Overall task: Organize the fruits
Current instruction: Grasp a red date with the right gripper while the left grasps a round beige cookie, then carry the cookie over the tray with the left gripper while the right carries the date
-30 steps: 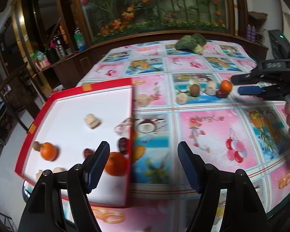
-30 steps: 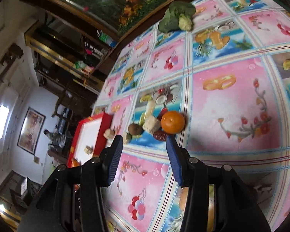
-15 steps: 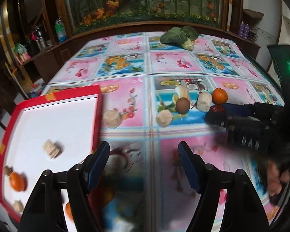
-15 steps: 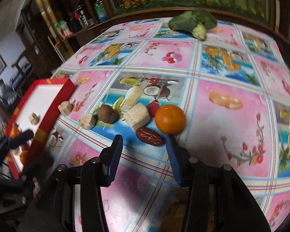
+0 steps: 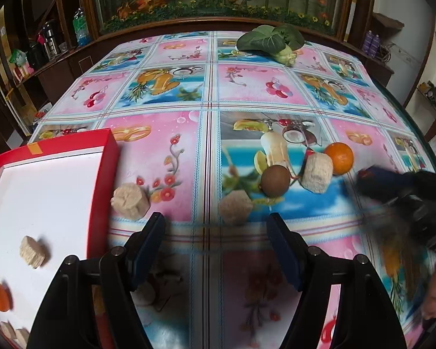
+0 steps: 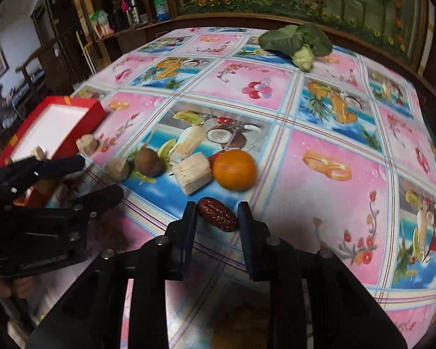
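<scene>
The right gripper (image 6: 216, 215) has just been narrowing its jaws around a dark red, wrinkled, oval dried date (image 6: 217, 214) lying on the fruit-patterned plastic tablecloth (image 6: 319, 192); the pads flank its ends and seem just shy of pressing, though the view is tight. Just beyond sits a round orange tangerine (image 6: 234, 169). The left gripper (image 5: 215, 226) hangs released above the cloth, holding nothing, beside a red-walled, white-floored tray (image 5: 103, 174).
</scene>
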`<act>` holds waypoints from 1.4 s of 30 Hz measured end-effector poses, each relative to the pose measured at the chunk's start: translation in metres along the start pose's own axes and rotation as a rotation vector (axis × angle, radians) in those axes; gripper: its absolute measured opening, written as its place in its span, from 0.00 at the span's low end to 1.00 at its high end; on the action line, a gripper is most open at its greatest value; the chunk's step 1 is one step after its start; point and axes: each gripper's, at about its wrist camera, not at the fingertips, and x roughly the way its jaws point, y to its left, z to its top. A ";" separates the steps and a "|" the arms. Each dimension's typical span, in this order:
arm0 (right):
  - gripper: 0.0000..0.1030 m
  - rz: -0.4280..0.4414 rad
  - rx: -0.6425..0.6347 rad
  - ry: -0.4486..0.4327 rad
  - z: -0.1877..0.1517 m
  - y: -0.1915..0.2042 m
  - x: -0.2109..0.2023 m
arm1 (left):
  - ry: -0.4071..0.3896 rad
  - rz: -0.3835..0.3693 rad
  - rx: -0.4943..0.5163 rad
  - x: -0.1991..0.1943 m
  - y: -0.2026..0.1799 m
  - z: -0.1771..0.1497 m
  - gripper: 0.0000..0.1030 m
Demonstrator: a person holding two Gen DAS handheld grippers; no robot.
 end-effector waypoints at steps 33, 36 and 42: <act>0.30 0.170 0.302 -0.181 0.003 -0.036 -0.038 | -0.265 -0.007 -0.061 -0.125 0.027 -0.059 0.23; 0.30 0.179 0.326 -0.251 0.002 -0.041 -0.050 | -0.286 0.016 -0.068 -0.138 0.037 -0.070 0.23; 0.30 0.165 0.353 -0.333 -0.001 -0.044 -0.060 | -0.288 0.060 -0.132 -0.148 0.070 -0.092 0.23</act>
